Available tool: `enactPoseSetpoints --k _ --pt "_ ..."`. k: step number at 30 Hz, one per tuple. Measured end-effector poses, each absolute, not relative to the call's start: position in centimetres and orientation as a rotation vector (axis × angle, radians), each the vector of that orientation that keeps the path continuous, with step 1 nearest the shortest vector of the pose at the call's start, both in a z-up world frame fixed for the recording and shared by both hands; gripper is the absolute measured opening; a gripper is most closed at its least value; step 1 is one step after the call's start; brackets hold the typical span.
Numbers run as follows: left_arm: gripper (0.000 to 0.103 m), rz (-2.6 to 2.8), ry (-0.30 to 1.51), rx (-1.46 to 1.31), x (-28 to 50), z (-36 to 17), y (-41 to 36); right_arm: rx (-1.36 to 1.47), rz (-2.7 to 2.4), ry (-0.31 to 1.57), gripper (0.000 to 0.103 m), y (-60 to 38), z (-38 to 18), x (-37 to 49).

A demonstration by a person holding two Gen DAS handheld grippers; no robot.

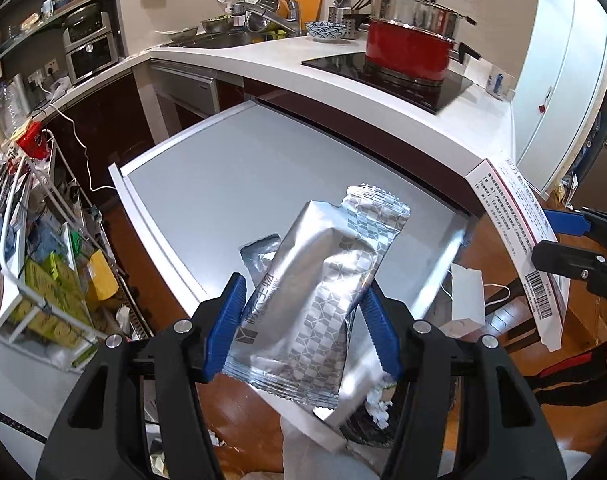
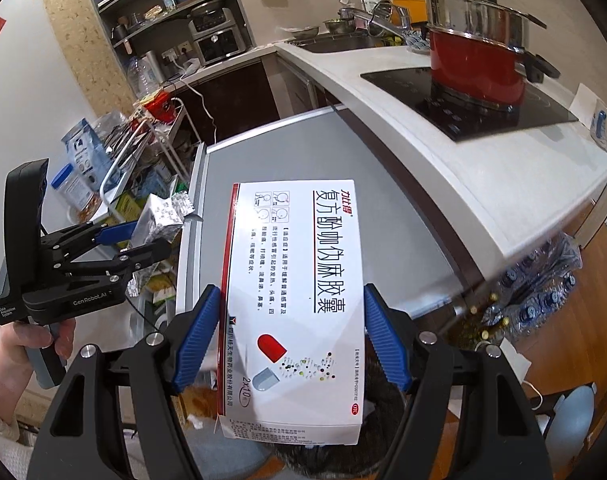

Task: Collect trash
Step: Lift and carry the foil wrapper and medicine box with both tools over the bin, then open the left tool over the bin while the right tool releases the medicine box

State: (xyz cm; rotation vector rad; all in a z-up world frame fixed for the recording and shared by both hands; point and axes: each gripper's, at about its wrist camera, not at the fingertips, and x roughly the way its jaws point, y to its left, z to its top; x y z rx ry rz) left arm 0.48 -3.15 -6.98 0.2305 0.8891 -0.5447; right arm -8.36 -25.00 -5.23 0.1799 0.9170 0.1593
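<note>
The left tongs (image 1: 303,328) pinch a silver foil wrapper (image 1: 323,292); the right tongs (image 2: 289,336) pinch a white medicine box (image 2: 295,300). Both hang above the grey pull-out shelf (image 1: 223,172). Beyond, the white counter (image 2: 483,168) edge carries a red pot (image 1: 407,50); a wire rack (image 1: 35,248) crowds the left.

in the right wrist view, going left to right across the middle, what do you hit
left gripper holding the silver wrapper → white medicine box in the right gripper → white countertop → packed water bottles on the floor
</note>
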Motion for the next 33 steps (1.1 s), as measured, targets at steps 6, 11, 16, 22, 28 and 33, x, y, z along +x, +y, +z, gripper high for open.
enactPoseSetpoints --k 6,11,16,22,28,33 --pt "0.059 -0.58 0.907 0.267 -3.7 -7.7 -3.5 0.186 0.168 0.977 0.07 -25.5 -6.5 -12.2" --pt "0.059 -0.641 0.958 0.329 -7.0 -9.4 -4.6 0.179 0.162 1.069 0.07 -25.8 -8.9 -15.0" --pt "0.059 -0.704 1.03 0.423 -9.7 -12.4 -6.1 0.184 0.148 1.189 0.07 -26.1 -12.7 -16.9" --pt "0.059 -0.757 1.15 0.517 -11.3 -17.7 -8.0 0.212 0.125 1.299 0.07 -26.4 -18.0 -17.8" --pt "0.059 -0.751 1.192 0.525 -10.7 -20.3 -9.3 0.273 0.075 1.341 0.07 -27.3 -21.6 -17.2" --pt "0.059 -0.734 1.194 0.518 -10.1 -21.1 -10.2 0.288 0.052 1.346 0.07 -27.9 -22.9 -16.2"
